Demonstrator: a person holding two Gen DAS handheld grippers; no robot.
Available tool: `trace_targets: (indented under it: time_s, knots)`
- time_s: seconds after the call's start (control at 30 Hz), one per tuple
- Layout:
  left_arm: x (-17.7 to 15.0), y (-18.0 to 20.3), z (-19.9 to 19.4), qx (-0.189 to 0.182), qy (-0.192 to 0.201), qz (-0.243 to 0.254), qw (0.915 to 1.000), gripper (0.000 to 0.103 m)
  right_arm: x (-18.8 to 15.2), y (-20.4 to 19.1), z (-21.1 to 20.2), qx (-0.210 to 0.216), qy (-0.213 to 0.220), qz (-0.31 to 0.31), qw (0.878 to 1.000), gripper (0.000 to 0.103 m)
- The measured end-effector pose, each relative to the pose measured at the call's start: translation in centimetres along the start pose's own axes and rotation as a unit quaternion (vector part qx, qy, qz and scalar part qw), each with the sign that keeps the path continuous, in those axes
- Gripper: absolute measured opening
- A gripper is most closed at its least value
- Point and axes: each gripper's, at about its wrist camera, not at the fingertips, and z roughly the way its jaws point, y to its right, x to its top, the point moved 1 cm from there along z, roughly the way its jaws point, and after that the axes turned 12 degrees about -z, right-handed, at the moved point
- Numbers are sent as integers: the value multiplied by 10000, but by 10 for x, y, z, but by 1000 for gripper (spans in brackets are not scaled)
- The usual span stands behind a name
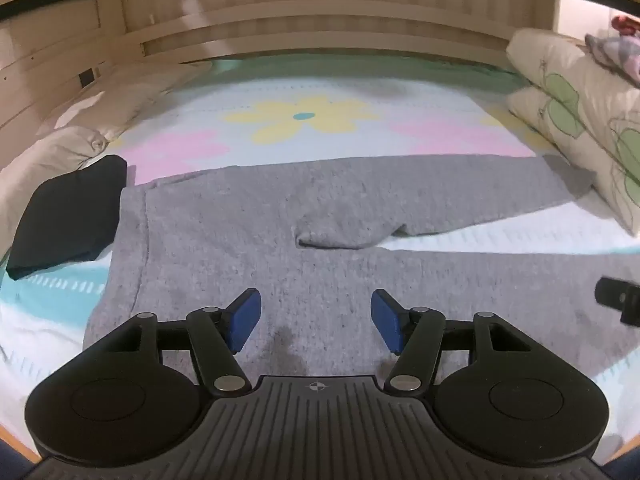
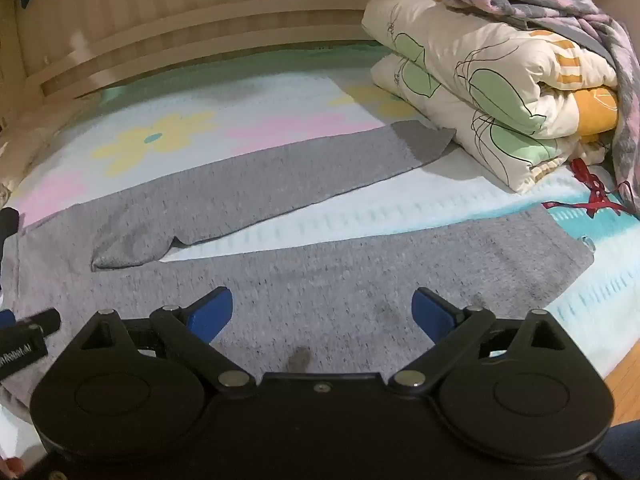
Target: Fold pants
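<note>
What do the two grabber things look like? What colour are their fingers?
Both look alike. The left gripper has a black body with two round discs, black link arms with silver pins, a ribbed middle plate with a small crosshair mark, and blue fingers. The right gripper is the same black shape with blue fingers, but its middle plate looks smooth. No cables or sleeves clearly show.

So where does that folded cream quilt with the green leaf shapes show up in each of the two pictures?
Left wrist view: the quilt sits at the far right edge, partly cut off by the frame.
Right wrist view: the quilt fills the upper right, stacked in folds under a grey-pink blanket.
Shared landmark: the far leg of the grey pants ends just at the quilt's foot in both.
</note>
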Motion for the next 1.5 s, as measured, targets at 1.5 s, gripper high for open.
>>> trace_targets:
  time_s: [1.5]
  knots:
    - [-7,-11,10,-10,-363,-271,9990,60,-3,-2,7,-115,-251,-134,9995,97]
